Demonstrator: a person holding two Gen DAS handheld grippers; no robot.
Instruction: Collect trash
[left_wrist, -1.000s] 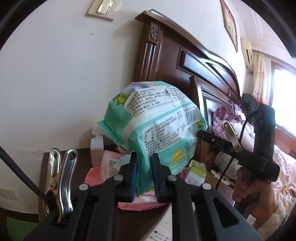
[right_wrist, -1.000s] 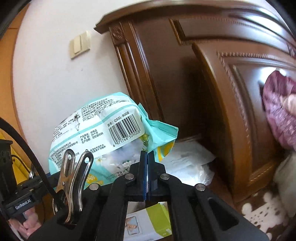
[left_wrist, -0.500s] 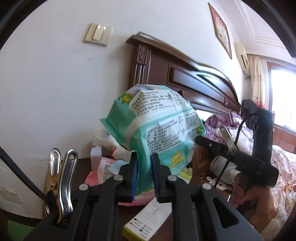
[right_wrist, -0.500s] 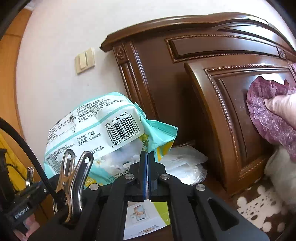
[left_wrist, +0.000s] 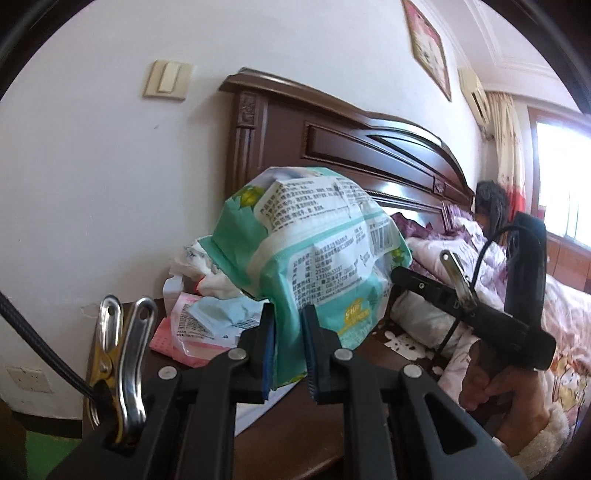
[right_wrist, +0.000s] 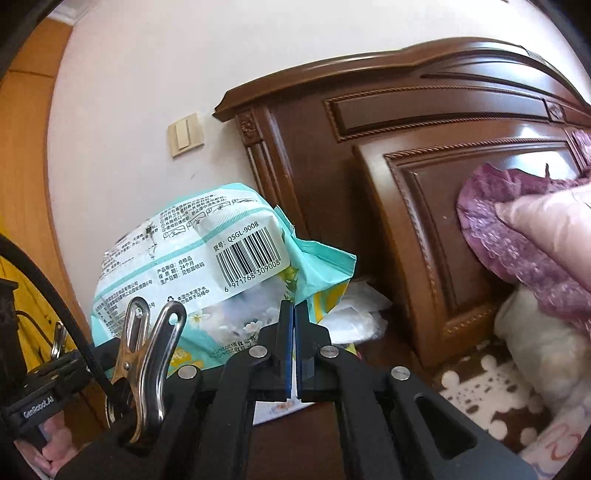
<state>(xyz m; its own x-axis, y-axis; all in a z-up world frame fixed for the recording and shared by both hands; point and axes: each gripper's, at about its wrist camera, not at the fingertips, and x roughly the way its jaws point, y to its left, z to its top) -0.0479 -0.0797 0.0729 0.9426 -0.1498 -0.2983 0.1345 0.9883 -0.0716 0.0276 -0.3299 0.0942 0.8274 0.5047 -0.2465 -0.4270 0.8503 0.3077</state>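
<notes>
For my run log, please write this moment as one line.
left gripper: shut on wipes pack | right gripper: shut on pack edge | pack above nightstand

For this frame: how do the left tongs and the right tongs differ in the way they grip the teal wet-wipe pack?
The left tongs stand slightly apart, clamping a thick fold at the lower edge of the teal wet-wipe pack; the right tongs are pressed fully together on a thin flap of it. The left tongs grip the end with dense printed text, the right tongs the side below the barcode. Both have blue pads and hold the same pack.
</notes>
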